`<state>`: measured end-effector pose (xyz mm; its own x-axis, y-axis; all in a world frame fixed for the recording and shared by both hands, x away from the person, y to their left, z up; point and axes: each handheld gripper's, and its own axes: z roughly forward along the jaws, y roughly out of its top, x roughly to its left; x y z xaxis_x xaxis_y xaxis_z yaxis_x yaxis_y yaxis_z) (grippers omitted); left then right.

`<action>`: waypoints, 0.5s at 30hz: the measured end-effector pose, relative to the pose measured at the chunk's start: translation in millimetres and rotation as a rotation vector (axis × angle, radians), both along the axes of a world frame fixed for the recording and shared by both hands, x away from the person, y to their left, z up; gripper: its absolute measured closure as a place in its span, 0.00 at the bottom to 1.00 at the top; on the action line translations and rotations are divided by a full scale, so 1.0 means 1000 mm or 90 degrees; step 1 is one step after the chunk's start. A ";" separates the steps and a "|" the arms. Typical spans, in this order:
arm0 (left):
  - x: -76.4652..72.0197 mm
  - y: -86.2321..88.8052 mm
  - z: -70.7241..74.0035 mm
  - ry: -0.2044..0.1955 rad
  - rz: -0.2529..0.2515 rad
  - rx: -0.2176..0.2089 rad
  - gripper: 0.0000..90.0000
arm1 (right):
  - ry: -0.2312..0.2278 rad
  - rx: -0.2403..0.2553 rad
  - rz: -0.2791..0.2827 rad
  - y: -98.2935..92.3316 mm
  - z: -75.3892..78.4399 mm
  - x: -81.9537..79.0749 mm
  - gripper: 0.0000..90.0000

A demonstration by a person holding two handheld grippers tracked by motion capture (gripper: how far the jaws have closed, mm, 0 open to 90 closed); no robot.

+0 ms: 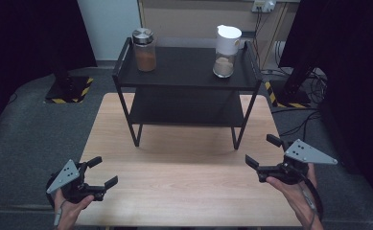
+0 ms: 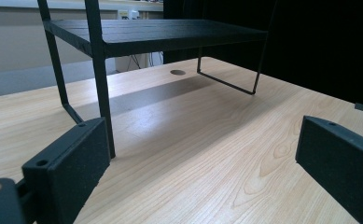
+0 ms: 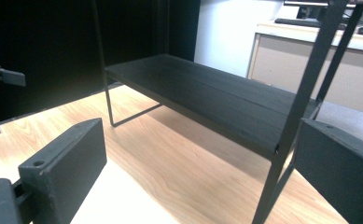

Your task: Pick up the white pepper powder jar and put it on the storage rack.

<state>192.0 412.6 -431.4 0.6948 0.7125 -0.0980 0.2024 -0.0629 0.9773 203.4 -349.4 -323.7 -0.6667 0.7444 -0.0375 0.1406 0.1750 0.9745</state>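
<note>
Two hand-held grippers hover with jaws wide apart over a wooden table (image 1: 184, 182), each holding nothing.

The left gripper (image 1: 102, 172) sits at 8 o'clock, the right gripper (image 1: 262, 151) at 4 o'clock. At 12 o'clock stands a black two-tier rack (image 1: 189, 76); on its top shelf, a steel-lidded glass jar (image 1: 144, 50) of brown powder stands left, a white-lidded jar (image 1: 226, 45) right, well apart.
</note>
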 end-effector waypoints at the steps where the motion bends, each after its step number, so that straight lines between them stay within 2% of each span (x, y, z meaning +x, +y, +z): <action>1: 0.000 0.000 0.000 0.000 0.000 0.000 0.02 | 0.001 -0.001 -0.004 0.000 -0.003 -0.001 0.04; 11: 0.000 -0.001 0.000 0.000 0.001 0.002 0.02 | 0.011 0.006 -0.035 -0.006 -0.026 -0.012 0.04; 15: 0.000 -0.001 0.000 0.000 0.001 0.002 0.02 | 0.004 0.004 -0.045 -0.007 -0.034 -0.017 0.04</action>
